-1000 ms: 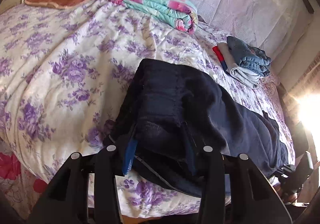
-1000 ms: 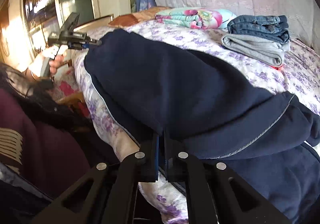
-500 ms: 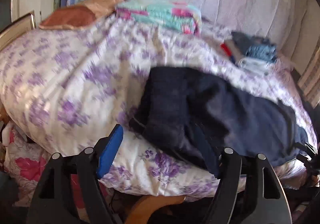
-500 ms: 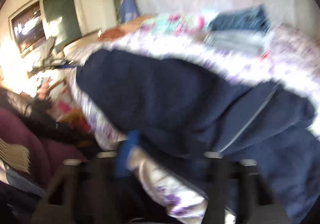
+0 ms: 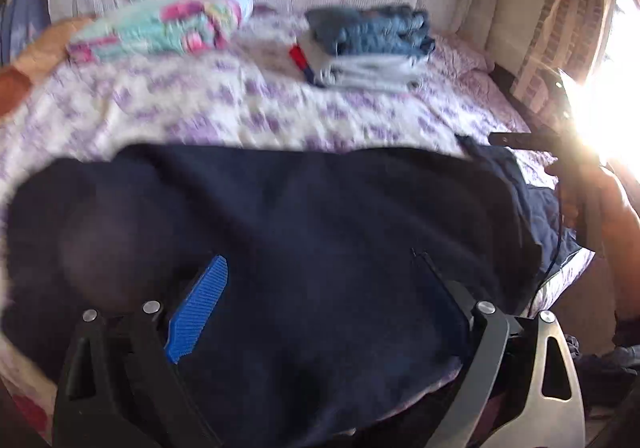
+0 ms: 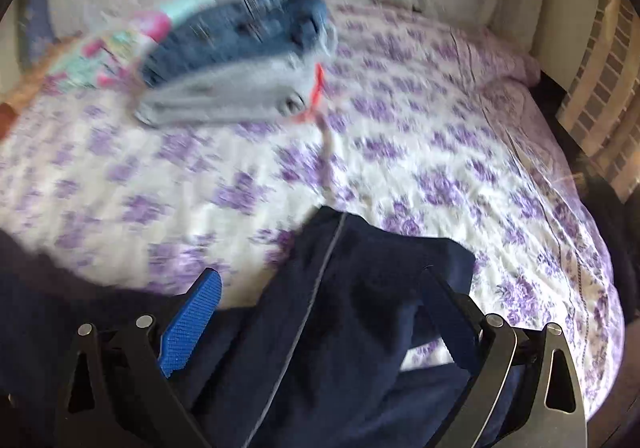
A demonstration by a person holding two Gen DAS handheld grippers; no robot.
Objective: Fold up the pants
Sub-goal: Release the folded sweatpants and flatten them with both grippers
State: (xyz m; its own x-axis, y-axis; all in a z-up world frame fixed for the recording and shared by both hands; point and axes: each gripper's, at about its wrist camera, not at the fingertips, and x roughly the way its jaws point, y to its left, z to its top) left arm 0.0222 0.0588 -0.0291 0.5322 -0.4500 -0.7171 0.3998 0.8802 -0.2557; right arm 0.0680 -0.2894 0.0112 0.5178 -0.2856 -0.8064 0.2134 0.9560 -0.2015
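I can read no text, label, brand or number anywhere in my two views. The pants (image 5: 304,240) show only plain dark cloth with a pale seam line, the bedspread (image 6: 400,151) carries a flower print without lettering, and the stack of folded clothes (image 5: 368,47) is too blurred for any tag to be made out.

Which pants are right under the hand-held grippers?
The dark navy pants, spread at the bed's near edge. The blue jeans and grey pair sit folded in a stack farther back.
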